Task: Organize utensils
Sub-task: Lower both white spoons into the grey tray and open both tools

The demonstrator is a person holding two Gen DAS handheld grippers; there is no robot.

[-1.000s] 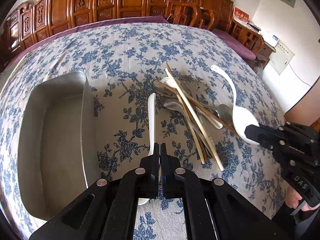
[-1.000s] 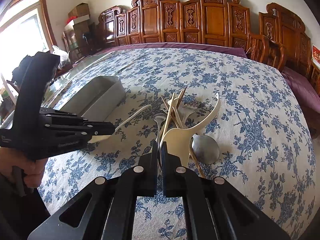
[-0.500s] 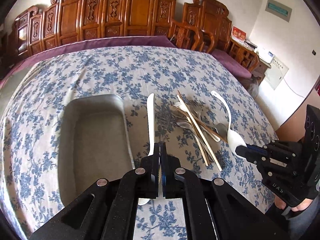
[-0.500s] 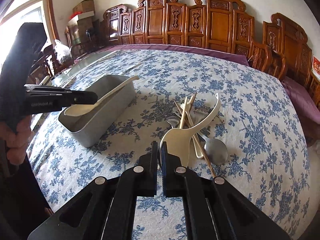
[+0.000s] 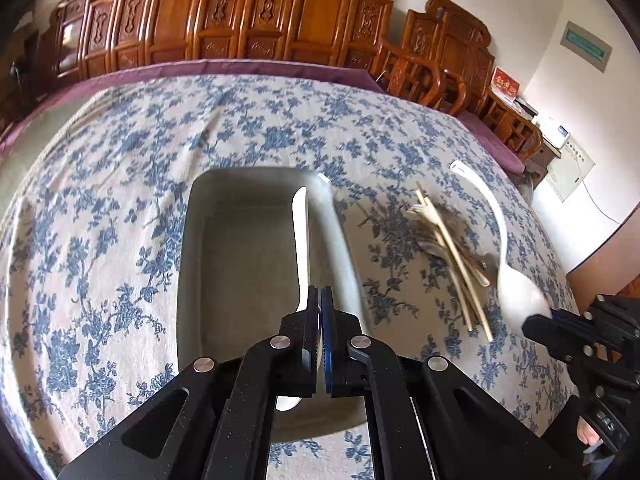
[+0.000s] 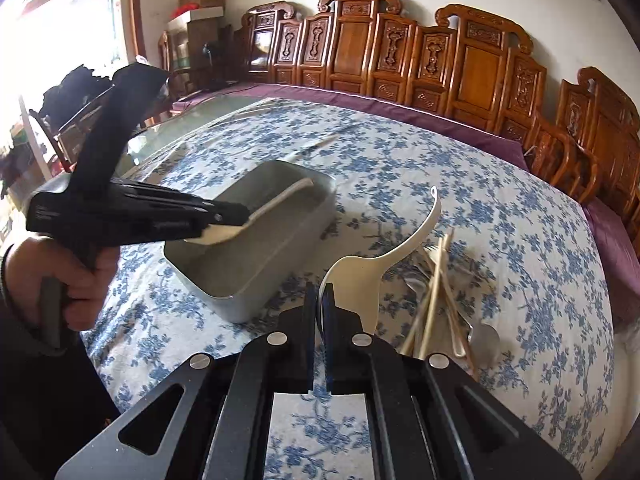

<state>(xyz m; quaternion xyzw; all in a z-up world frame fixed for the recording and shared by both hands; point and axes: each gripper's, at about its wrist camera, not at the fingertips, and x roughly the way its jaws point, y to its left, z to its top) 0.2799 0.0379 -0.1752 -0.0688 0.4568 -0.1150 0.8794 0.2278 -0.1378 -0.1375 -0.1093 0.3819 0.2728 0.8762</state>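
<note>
The desk under a blue-flowered cloth (image 5: 120, 200) carries a grey rectangular metal tray (image 5: 240, 264). Above it, left gripper (image 5: 320, 292) jaws pinch 1 white ceramic spoon (image 5: 301, 240). Right gripper (image 6: 319, 294) jaws clamp another cream spoon (image 6: 360, 276) beside the loose chopsticks and cutlery pile (image 5: 452, 248).

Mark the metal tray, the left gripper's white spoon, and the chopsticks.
metal tray (image 5: 240, 264), left wrist view, bare floor.
white spoon (image 5: 301, 240), left wrist view, mid handle.
chopsticks (image 5: 452, 248), left wrist view, middle of sticks.

Table (image 5: 120, 184) under blue floral cloth; grey metal tray (image 5: 192, 264) on it, utensil pile (image 5: 452, 248) beside tray.
</note>
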